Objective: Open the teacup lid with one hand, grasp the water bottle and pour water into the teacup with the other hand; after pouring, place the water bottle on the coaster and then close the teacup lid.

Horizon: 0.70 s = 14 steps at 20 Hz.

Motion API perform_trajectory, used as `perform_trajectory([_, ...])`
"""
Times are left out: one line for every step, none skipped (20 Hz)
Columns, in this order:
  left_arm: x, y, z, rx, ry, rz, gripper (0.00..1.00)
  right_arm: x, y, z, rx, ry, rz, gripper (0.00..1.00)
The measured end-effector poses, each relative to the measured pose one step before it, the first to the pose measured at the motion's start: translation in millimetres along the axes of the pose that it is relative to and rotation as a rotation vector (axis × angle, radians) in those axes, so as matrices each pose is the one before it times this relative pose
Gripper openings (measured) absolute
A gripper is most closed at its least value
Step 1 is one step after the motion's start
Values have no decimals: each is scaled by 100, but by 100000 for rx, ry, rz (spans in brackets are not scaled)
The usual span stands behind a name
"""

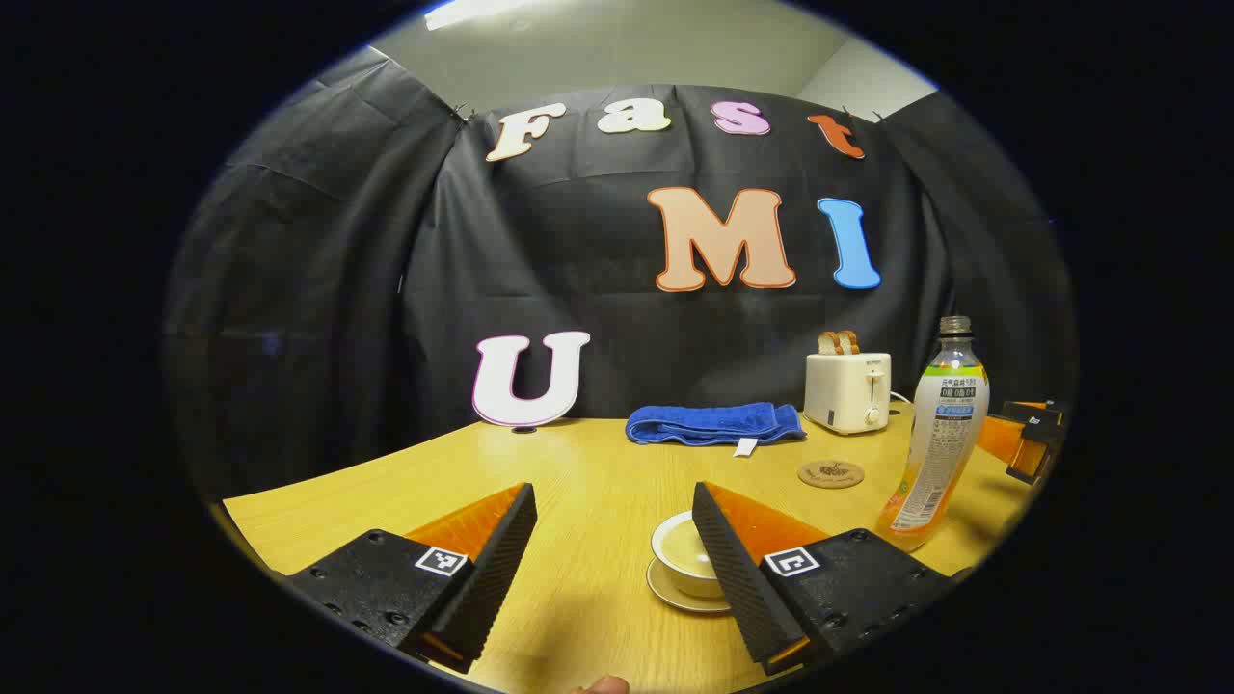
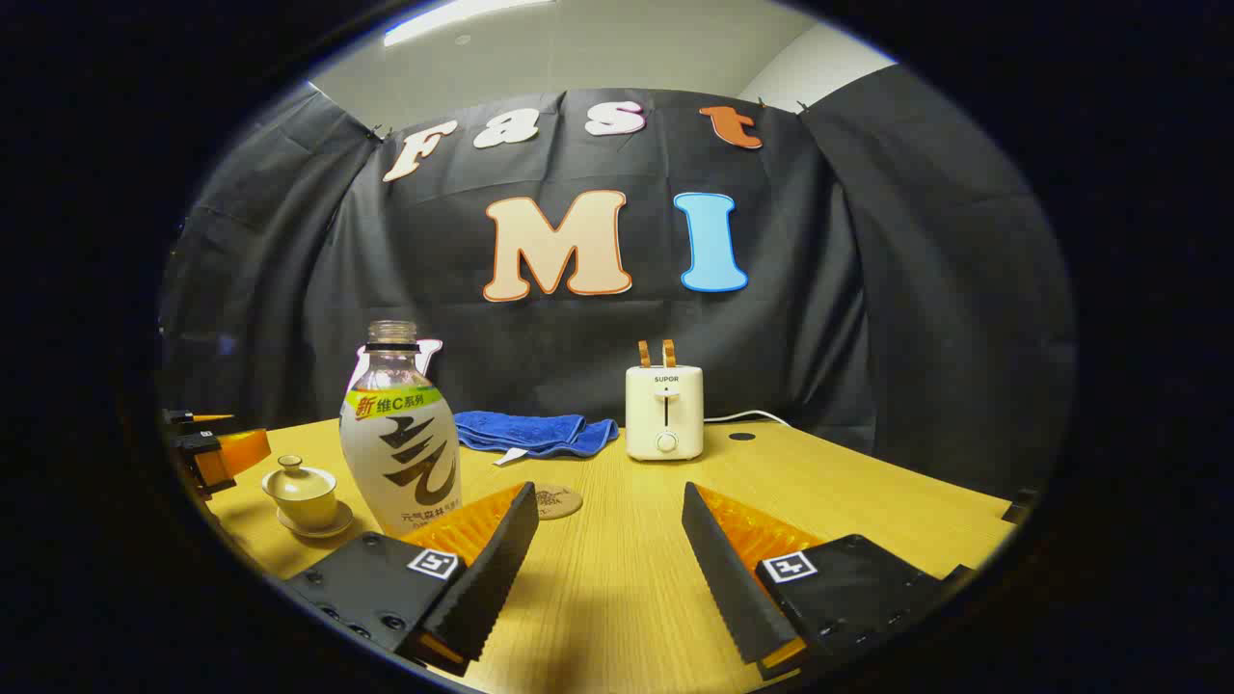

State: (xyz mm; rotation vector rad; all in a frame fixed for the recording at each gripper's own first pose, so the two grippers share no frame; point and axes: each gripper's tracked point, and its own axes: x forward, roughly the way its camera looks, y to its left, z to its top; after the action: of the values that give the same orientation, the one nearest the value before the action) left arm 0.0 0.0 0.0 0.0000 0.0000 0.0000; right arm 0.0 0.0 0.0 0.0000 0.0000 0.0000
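Observation:
A pale lidded teacup (image 2: 301,492) sits on its saucer at the left of the right gripper view, the lid with its knob in place. In the left gripper view the teacup (image 1: 680,557) lies low, half hidden behind one finger. My left gripper (image 1: 612,501) is open above the table, the cup just right of its gap. The uncapped water bottle (image 1: 940,434) stands upright to the right of the cup. My right gripper (image 2: 608,496) is open and holds nothing, with the bottle (image 2: 400,443) just left of it. A round cork coaster (image 1: 831,473) lies behind the cup.
A cream toaster (image 2: 663,410) with bread slices stands at the back of the wooden table (image 2: 868,501), its cord trailing right. A folded blue towel (image 2: 535,432) lies beside it. The other gripper (image 2: 207,448) shows at the left edge, beside the cup.

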Motion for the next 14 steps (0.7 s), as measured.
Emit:
perform_trajectory([-36, -27, 9, -117, -82, 5, 95, 13, 10, -2, -4, -31, 33, 94])
perform_trajectory([-5, 30, 77, -69, 11, -37, 95, -29, 30, -38, 7, -27, 145, 94])
perform_trajectory([2, -39, 4, 16, 48, -302, 95, -17, 30, 60, -15, 60, 18, 94])
perform_trajectory([16, -48, -122, -29, -46, -389, 95, 76, -46, -74, 12, 16, -9, 94])
perform_trajectory([98, -4, -21, -78, -13, -57, 95, -12, 6, -40, -4, 134, -30, 94])
perform_trajectory([-7, -11, 10, 37, 19, -31, 95, -61, -34, 38, -21, -48, -147, 94])
perform_trajectory([-26, -14, 34, -14, 36, 7, 95, -2, -22, 10, 16, -41, -144, 94])
perform_trajectory([-11, 19, -123, -64, -44, 3, 95, 66, 26, -37, -18, 60, -112, 94])
perform_trajectory([-23, -38, 54, -1, 49, 9, 95, -26, -45, 55, 11, 19, -78, 94])
perform_trajectory([64, 32, -10, -21, 24, -8, 95, -30, -10, -53, -16, 10, -40, 94])
perform_trajectory([31, -22, 11, -41, -42, -5, 95, -27, 22, 34, 17, -5, -11, 94])
perform_trajectory([-101, -3, -35, 31, 105, -1, 95, 50, -13, -36, -24, 18, -137, 94])
perform_trajectory([3, 29, 85, -71, -88, 6, 95, 62, -10, 39, 16, -41, -97, 94])
perform_trajectory([-22, -46, -68, 20, 30, -7, 95, -77, -20, 13, -8, 69, -18, 94])
